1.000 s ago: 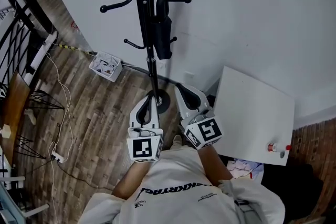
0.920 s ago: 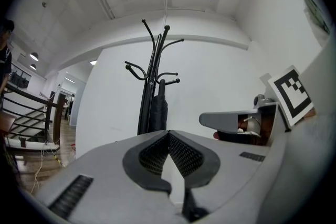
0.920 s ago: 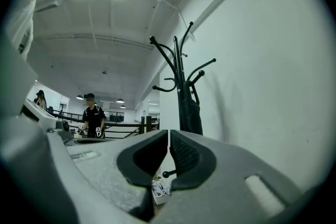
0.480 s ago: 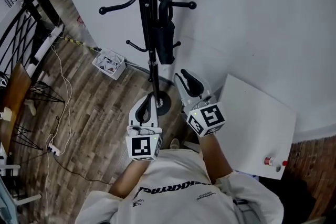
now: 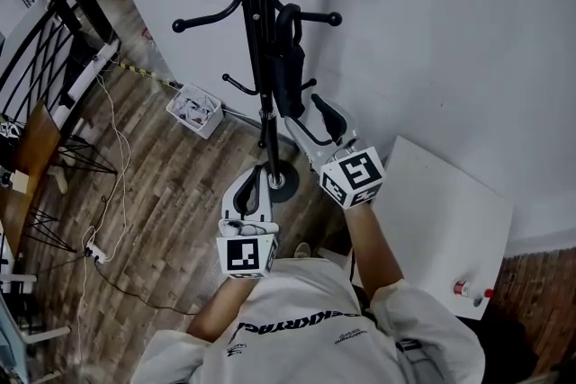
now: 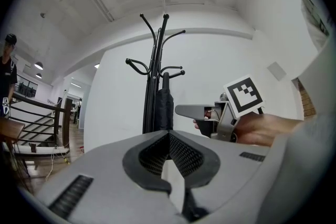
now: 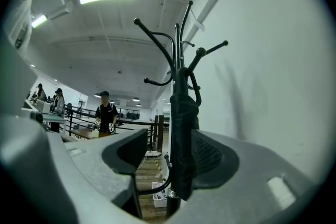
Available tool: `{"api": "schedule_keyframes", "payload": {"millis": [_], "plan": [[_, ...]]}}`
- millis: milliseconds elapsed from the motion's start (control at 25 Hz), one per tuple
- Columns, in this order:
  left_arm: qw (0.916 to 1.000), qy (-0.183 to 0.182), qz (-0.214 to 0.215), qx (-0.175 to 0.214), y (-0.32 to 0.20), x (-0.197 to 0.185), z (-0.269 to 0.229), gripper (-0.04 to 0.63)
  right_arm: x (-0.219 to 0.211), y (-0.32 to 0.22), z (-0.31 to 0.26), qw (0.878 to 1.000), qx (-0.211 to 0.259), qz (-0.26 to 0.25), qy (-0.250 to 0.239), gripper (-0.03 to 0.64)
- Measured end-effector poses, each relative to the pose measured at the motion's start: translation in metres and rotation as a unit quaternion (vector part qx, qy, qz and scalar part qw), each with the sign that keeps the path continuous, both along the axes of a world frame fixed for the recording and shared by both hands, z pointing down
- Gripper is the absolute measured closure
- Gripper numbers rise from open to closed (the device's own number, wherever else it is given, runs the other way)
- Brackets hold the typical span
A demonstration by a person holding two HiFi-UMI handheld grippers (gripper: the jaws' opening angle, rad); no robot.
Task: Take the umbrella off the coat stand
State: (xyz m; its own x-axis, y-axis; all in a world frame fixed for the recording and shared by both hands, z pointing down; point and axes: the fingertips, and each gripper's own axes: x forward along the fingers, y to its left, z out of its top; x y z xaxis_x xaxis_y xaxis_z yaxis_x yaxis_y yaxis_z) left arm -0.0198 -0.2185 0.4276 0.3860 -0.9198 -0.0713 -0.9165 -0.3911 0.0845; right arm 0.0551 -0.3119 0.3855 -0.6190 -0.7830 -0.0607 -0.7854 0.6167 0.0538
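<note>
The black coat stand [image 5: 256, 58] rises before the white wall, its round base [image 5: 280, 184] on the wood floor. A folded black umbrella [image 5: 289, 72] hangs from one of its hooks, right of the pole. My right gripper [image 5: 313, 120] is level at the umbrella's lower end, and its jaws are opening. In the right gripper view the umbrella [image 7: 184, 134] shows in the gap of the gripper [image 7: 170, 139], with neither pad pressing on it. My left gripper [image 5: 255, 174] hangs lower, over the base, shut and empty [image 6: 168, 136]. From there the stand [image 6: 152, 76] and umbrella [image 6: 164, 107] stand ahead.
A white tabletop [image 5: 441, 211] lies at the right with a small red-capped bottle [image 5: 468, 290] on its near corner. A white crate [image 5: 195, 110] sits by the wall, left of the stand. Cables [image 5: 112, 193] trail over the floor, and a black railing [image 5: 36, 58] runs at the far left.
My right gripper has moved forward from beside the table to the umbrella's lower end, and its jaws have gone from shut to apart. The left gripper has barely moved.
</note>
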Motion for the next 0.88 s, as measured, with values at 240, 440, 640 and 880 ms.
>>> {"api": "schedule_keyframes", "payload": {"millis": [240, 440, 640, 880], "plan": [[1.0000, -0.006, 0.000, 0.002, 0.001, 0.001, 0.004, 0.598, -0.005, -0.029, 0.002, 1.000, 0.002, -0.019, 0.016, 0.316], [1.0000, -0.008, -0.003, 0.000, 0.003, -0.001, 0.002, 0.598, -0.007, -0.047, 0.008, 0.999, -0.013, -0.034, 0.018, 0.270], [1.0000, -0.006, -0.007, -0.002, 0.006, -0.004, 0.001, 0.598, -0.014, -0.066, 0.019, 0.998, -0.038, -0.051, 0.029, 0.233], [0.9999, -0.011, -0.006, 0.001, 0.007, -0.005, 0.003, 0.598, -0.024, -0.090, 0.026, 0.996, -0.049, -0.058, 0.038, 0.227]]}}
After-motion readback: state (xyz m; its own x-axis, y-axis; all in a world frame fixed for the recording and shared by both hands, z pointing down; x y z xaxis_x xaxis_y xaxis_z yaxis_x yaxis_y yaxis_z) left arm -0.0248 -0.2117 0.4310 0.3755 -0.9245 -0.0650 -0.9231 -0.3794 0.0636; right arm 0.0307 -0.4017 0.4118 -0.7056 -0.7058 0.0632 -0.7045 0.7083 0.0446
